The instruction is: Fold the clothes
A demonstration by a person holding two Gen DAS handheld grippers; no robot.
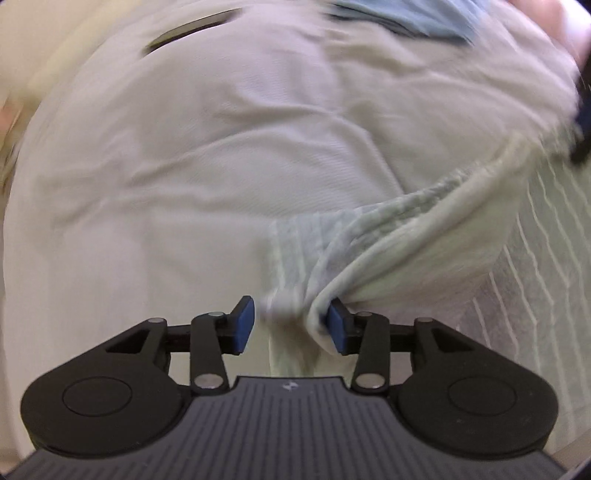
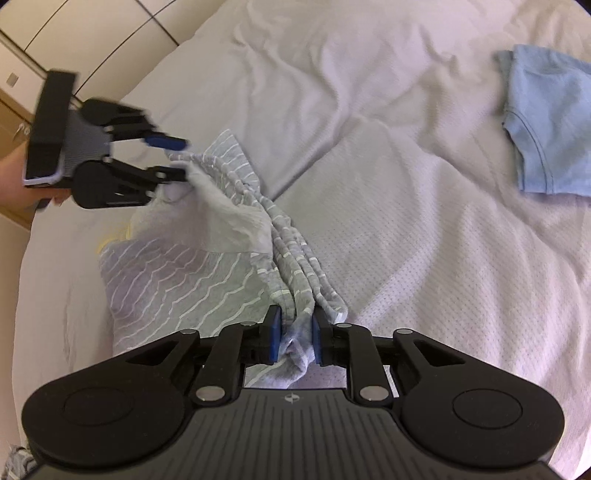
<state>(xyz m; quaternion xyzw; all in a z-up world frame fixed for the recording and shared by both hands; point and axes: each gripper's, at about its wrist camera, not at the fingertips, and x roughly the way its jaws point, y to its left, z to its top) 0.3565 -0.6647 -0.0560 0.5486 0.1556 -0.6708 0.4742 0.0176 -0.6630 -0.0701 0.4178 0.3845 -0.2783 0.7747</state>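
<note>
A grey garment with thin white wavy stripes [image 2: 177,280] lies partly on the bed, one edge bunched into a rope. My right gripper [image 2: 295,332] is shut on the near end of that bunched edge. The far end reaches my left gripper [image 2: 181,157], held at the left above the bed. In the left wrist view the left gripper [image 1: 291,326] has its blue pads apart. The garment [image 1: 369,236] hangs against its right pad only, and a gap shows at the left pad. This view is motion-blurred.
A white bed sheet [image 2: 406,240] covers everything under the garment, wrinkled at the back. A light blue garment [image 2: 546,118] lies at the far right of the bed. Cream cabinet doors [image 2: 92,29] stand beyond the bed's left edge. A hand [image 2: 11,177] holds the left gripper.
</note>
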